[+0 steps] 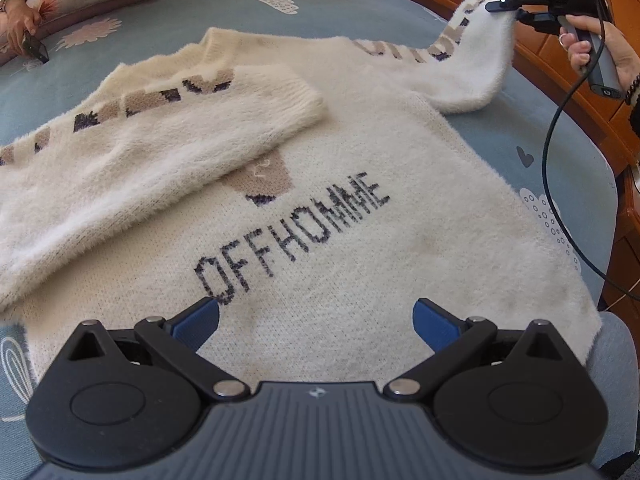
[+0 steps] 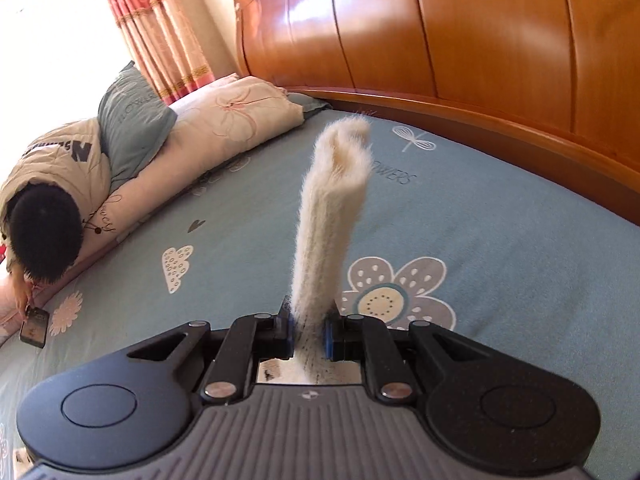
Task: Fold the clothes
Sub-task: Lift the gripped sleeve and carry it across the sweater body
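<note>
A fluffy cream sweater (image 1: 340,232) lettered "OFFHOMME" lies flat on the bed. Its left sleeve (image 1: 152,140) is folded across the chest. My left gripper (image 1: 316,320) hangs open over the sweater's hem, nothing between its blue pads. The right sleeve (image 1: 472,48) is lifted off the bed at the far right. My right gripper (image 1: 516,10) is shut on that sleeve's cuff, with a hand around its handle. In the right wrist view the gripper (image 2: 308,334) pinches the cuff (image 2: 332,216), which sticks out forward beyond the fingers.
The bed has a blue flowered sheet (image 2: 500,248). A wooden headboard (image 2: 460,40) runs along the right side. Pillows (image 2: 224,120) lie at the far edge, where a person (image 2: 44,224) rests holding a phone (image 2: 34,326). A black cable (image 1: 556,184) hangs from the right gripper.
</note>
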{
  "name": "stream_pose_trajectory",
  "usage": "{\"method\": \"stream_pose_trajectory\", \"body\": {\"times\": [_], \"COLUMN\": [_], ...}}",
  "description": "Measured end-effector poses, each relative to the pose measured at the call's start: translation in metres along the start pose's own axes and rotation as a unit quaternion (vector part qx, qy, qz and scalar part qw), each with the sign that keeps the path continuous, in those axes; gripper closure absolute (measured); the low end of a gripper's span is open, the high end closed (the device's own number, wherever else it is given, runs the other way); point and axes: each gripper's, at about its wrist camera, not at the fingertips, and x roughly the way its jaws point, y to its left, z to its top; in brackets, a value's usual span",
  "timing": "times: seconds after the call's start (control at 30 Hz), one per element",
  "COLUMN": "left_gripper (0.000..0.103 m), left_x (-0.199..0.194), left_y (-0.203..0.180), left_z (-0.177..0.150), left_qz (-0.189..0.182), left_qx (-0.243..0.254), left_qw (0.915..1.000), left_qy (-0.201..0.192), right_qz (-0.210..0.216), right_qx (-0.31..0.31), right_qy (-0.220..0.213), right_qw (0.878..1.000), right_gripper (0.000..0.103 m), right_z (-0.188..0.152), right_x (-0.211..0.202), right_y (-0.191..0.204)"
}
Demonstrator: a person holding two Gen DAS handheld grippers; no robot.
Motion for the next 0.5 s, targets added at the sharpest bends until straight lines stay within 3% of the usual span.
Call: {"method": "stream_pose_trajectory", "body": {"times": [0.27,0.5], "left_gripper": [0.001,0.001], "left_x": [-0.014,-0.016], "left_y": [0.025,0.042], "left_z": [0.0,-0.003], "left_qz": [0.004,-0.042], "left_qx": [-0.034,-0.049], "left_qw": [0.9993,0.9979], "left_qy": [-0.016,-0.004], "right_qz": [0.027,0.052], "right_qx": [-0.092,-0.161], "right_qy": [0.003,0.016], "right_qw": [0.995,0.986], "right_gripper": [0.087,0.087], "right_z": [-0.006,-0.024], "right_x": [-0.022,-0.032], "right_y": [0.089,0.16]}}
